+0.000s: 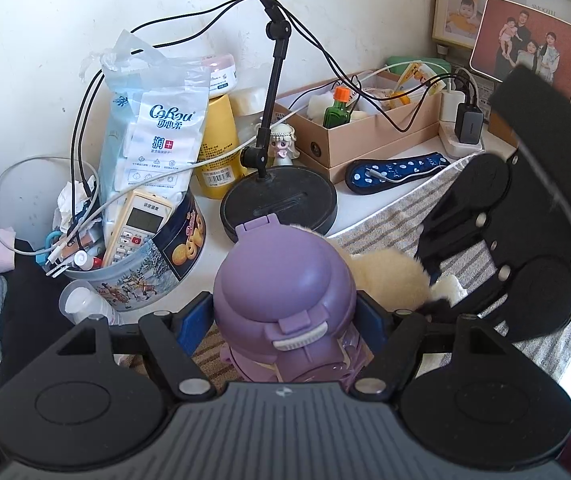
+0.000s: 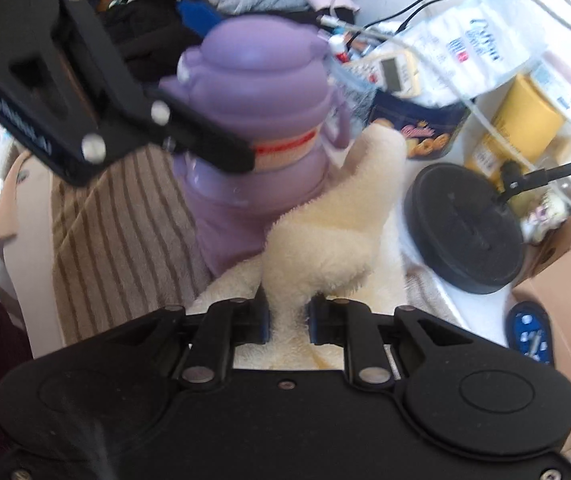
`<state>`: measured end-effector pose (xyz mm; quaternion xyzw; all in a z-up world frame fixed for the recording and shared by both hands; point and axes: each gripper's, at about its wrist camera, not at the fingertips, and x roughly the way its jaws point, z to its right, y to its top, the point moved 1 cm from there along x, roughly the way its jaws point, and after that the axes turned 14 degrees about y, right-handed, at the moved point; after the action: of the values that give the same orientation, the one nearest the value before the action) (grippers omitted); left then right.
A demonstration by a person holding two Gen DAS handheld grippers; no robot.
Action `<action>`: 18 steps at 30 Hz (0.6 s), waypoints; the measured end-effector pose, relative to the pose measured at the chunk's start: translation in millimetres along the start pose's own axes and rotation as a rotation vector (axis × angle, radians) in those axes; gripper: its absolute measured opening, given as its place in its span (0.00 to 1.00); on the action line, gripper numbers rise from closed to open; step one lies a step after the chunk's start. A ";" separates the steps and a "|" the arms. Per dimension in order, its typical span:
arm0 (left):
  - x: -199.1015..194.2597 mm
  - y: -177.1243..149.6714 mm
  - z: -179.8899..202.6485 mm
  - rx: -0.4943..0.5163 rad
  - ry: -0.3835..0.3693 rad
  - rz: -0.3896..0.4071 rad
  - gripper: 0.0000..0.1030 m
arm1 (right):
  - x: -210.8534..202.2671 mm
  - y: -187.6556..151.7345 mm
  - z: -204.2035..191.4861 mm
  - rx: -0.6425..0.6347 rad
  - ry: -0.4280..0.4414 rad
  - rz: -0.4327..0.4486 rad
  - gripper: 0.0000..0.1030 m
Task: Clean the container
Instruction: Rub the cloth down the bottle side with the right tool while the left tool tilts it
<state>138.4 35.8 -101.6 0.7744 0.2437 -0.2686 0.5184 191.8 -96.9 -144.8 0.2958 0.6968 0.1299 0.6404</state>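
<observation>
Rigid, smooth, prob. slippery purple plastic flip-lid water bottle [image 1: 285,304] upright betw. left gripper [image 1: 285,320] blue pads, clamped below lid, best hold there; soft fluffy cream cloth [image 2: 325,232] pinched in right gripper [image 2: 287,316], touching bottle's side just ahead.

Sitting behind: round blue biscuit tin [image 1: 173,256] holding a white remote control [image 1: 141,220]; black round stand base [image 1: 279,204]; cardboard box [image 1: 369,136].
</observation>
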 end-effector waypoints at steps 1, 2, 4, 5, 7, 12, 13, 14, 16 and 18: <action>0.0 0.1 0.0 -0.001 0.000 -0.001 0.72 | 4.1 -0.9 -0.2 0.004 0.008 0.004 0.16; 0.1 0.2 -0.2 -0.001 0.001 -0.002 0.72 | 8.1 -1.7 -0.3 0.009 0.016 0.008 0.16; 0.3 0.6 -0.4 -0.002 0.001 -0.004 0.72 | 16.6 -2.2 1.4 0.024 0.024 0.008 0.16; 0.3 0.8 -0.3 -0.001 0.001 -0.005 0.72 | 20.0 -2.6 4.3 0.032 0.029 0.008 0.16; 0.3 1.2 -0.1 0.000 0.000 -0.006 0.72 | 27.3 -5.7 9.3 0.052 0.039 -0.004 0.16; 3.9 -1.1 0.6 0.005 -0.007 -0.032 0.72 | 49.9 -15.5 21.0 0.120 0.058 -0.028 0.16; 5.1 -2.0 0.7 0.008 -0.010 -0.042 0.72 | 49.9 -15.1 21.6 0.127 0.061 -0.024 0.16; 6.3 -3.0 0.9 0.011 -0.013 -0.051 0.71 | 49.8 -14.7 22.1 0.134 0.063 -0.021 0.16; 8.5 -7.9 1.3 0.006 -0.031 -0.067 0.69 | 46.8 -15.7 21.1 0.130 0.066 -0.003 0.16; 7.0 -12.7 1.6 0.000 -0.035 -0.067 0.66 | 38.1 -17.5 24.5 0.164 0.077 0.044 0.16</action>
<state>134.9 39.4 -115.4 0.7611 0.2602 -0.2994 0.5132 211.1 -93.5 -189.3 0.3571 0.7225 0.0976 0.5839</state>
